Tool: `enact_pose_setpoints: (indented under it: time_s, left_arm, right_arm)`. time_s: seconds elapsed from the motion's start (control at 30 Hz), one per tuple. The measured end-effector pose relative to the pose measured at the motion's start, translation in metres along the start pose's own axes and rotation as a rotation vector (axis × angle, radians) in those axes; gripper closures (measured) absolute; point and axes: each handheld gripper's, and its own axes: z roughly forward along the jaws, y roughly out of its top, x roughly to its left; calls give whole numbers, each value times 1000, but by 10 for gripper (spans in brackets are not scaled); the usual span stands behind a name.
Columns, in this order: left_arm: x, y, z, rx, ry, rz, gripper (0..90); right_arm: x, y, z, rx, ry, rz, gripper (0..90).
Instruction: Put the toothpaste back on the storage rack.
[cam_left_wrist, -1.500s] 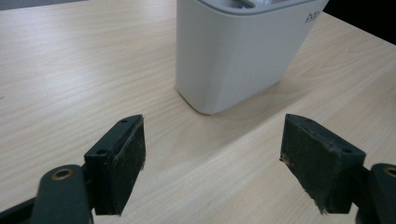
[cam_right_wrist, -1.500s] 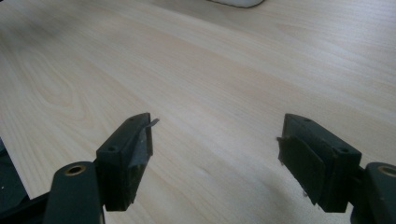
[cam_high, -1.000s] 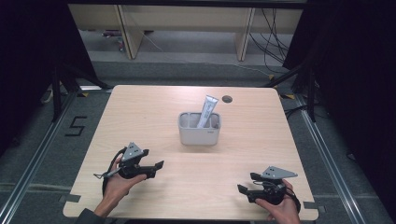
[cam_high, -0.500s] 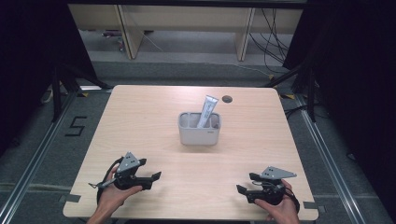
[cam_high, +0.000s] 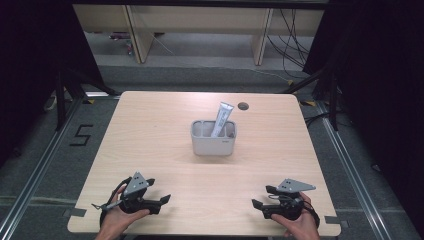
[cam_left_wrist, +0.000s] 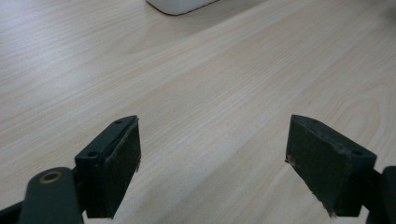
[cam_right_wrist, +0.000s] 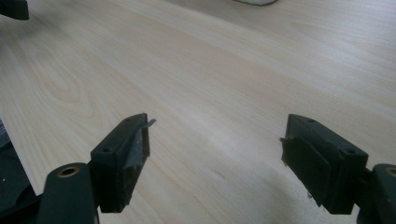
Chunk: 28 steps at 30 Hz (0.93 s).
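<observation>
My left tool (cam_high: 160, 201) has pulled back toward the near left corner of the table (cam_high: 150, 130), and its jaws have just been opening; in the left gripper view they stand wide apart over bare wood with nothing between them. My right tool (cam_high: 259, 205) has stayed put by the near right corner, its jaws equally wide and empty. The tube (cam_high: 222, 119) stands tilted in the right compartment of the grey holder (cam_high: 212, 145), which sits near the table's middle, well apart from both tools. I judge the placing done: both tools are withdrawn to the near edge, free, with the tube left in the holder.
</observation>
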Motion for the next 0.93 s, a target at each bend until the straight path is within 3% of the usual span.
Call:
enact_pose_setpoints:
  time_s: [0.03,0.1,0.13,0.17,0.27,0.4,0.43,0.57,0.6,0.67,0.7,0.73,0.77,0.93]
  left_arm:
    - [0,0,-2,16,2,9,169]
    - [-2,-2,-1,2,-10,-3,167]
    - [-2,-2,-2,23,-14,17,162]
    - [-4,-2,-1,12,-15,4,160]
    - [-5,-3,-1,15,-22,14,159]
    - [-9,-5,-2,11,-22,12,157]
    - [-9,-5,-3,27,-20,33,157]
    - [-11,-6,2,15,-8,51,157]
    - [-10,-6,2,39,0,65,157]
    - [-10,-6,4,29,-1,45,157]
    - [-8,-6,4,43,3,60,156]
    - [-9,-7,5,39,6,45,156]
    - [-8,-7,5,40,4,47,156]
    - [-8,-6,5,33,10,50,157]
  right_arm:
    - [0,0,1,2,0,-2,224]
    - [1,0,2,1,3,2,216]
    - [0,-1,2,-2,6,-2,210]
    - [1,-1,1,-3,7,-2,205]
    - [2,-1,3,2,8,21,186]
    - [2,-1,2,-1,15,-11,168]
    - [3,-1,2,7,21,-1,167]
    - [2,-1,3,-3,27,-13,167]
    - [2,-1,3,-3,24,-14,167]
    - [2,-1,4,-4,19,-22,167]
    - [4,-1,4,3,33,8,167]
    - [3,-1,4,4,30,-6,167]
    - [6,-1,3,11,40,24,167]
    - [6,-1,3,9,26,10,168]
